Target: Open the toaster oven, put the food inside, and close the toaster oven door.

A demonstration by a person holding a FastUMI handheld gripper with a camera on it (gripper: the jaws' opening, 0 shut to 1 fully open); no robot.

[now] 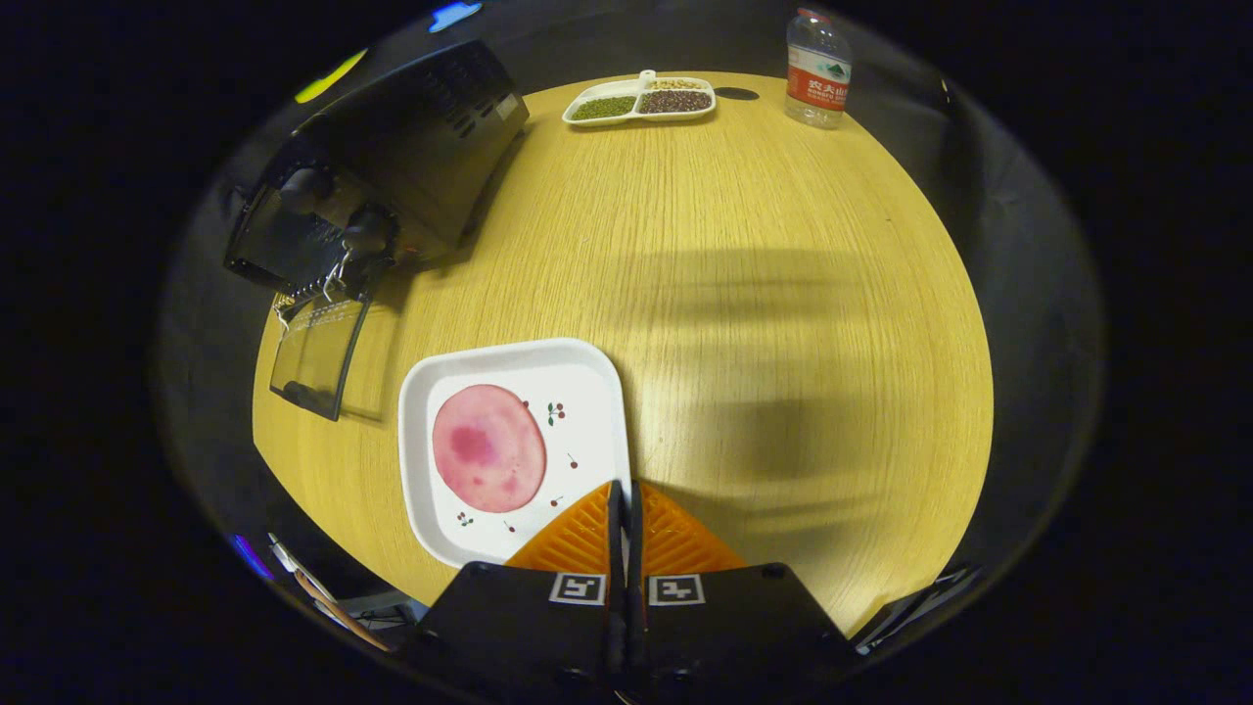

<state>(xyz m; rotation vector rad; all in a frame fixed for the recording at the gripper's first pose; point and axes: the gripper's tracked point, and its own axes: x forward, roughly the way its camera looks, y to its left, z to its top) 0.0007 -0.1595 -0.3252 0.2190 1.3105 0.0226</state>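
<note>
On wooden table (783,245): fingers (587,524) clenched on white plate (587,392) rim; pink food slice (488,447) on plate; toaster oven (392,166) door (318,357) open.

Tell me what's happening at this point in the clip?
A handheld gripper hovers over the wooden table, fingers closed together on nothing, at the edge of a white tray holding a round pink slice of food. Beyond the tray, the toaster oven sits with its glass door already folded down. The food is not yet inside.

plate (509,377): near corner hidden by fingers (573,539) | toaster oven (411,147): interior unseen
</note>
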